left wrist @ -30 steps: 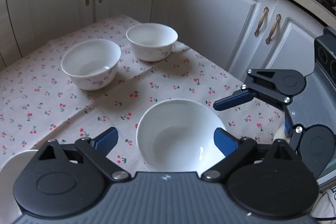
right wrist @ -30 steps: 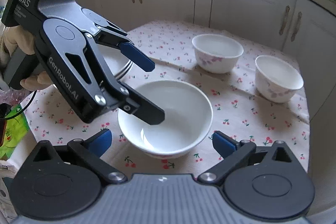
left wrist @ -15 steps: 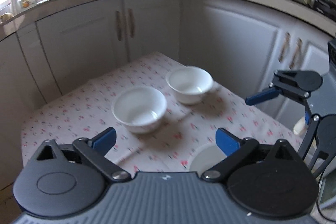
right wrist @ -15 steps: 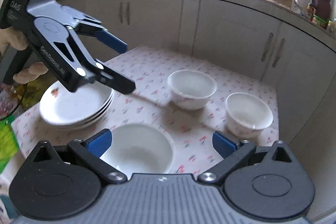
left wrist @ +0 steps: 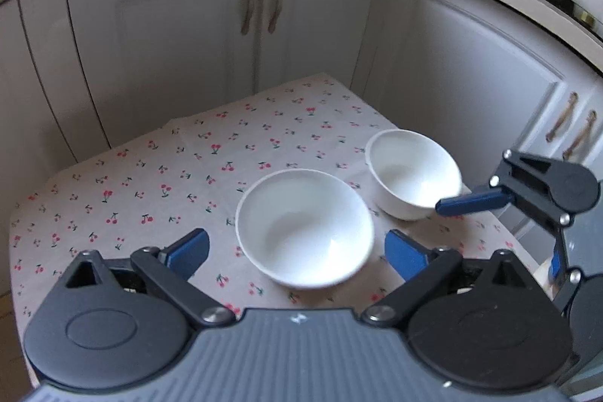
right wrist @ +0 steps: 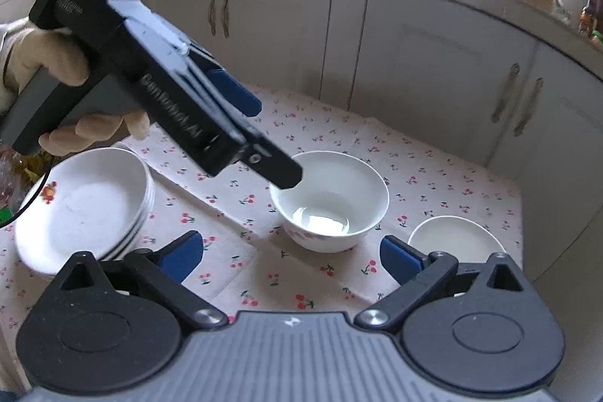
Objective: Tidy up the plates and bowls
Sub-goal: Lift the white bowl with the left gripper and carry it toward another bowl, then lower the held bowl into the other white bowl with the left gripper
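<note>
While cherry-print tablecloth (left wrist: 158, 183) covers table, stack of plates (right wrist: 86, 206) sits at its left end. Two bowls (left wrist: 305, 228) (left wrist: 412, 172) side by side, apart. Left gripper (left wrist: 297, 251) jaws wide, just narrowed slightly, empty. Right gripper (right wrist: 292, 257) wide, empty.

The left gripper (right wrist: 275, 142) hides part of the near bowl's (right wrist: 331, 198) rim. The far bowl (right wrist: 456, 240) sits partly behind a blue fingertip (right wrist: 399, 259); the plate stack (right wrist: 86, 206) is blurred
</note>
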The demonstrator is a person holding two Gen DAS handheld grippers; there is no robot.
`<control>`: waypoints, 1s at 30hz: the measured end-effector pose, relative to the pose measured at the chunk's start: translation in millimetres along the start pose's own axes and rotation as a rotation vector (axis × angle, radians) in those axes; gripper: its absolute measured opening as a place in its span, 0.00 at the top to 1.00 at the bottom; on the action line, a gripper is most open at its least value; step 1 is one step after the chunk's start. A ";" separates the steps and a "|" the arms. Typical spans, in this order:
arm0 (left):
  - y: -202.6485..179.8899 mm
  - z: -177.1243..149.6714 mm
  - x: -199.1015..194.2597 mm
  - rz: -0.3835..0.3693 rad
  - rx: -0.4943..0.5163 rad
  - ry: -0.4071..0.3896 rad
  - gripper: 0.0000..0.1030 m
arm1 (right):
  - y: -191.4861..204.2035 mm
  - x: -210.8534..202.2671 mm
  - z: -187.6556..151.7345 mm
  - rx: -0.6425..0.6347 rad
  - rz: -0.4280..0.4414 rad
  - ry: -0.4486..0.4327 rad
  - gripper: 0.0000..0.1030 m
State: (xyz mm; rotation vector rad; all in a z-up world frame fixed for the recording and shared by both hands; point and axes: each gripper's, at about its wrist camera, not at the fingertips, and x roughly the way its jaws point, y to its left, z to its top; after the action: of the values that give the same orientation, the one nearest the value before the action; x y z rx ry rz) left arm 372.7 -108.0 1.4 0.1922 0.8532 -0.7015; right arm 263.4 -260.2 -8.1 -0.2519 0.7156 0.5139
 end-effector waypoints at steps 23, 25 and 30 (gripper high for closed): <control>33.1 17.9 71.0 -0.071 -0.077 0.094 0.23 | -23.6 77.1 3.1 0.036 0.005 0.115 0.12; 34.6 17.2 75.8 -0.078 -0.070 0.104 0.25 | -25.6 82.6 3.3 0.038 -0.002 0.124 0.14; 38.3 14.3 80.6 -0.106 -0.069 0.110 0.32 | -26.5 88.5 3.7 0.036 -0.022 0.131 0.16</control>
State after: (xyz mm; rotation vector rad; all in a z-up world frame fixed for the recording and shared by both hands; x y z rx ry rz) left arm 442.4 -124.3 -53.8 0.1256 0.9971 -0.7647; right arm 335.9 -249.2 -64.3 -0.2608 0.8484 0.4663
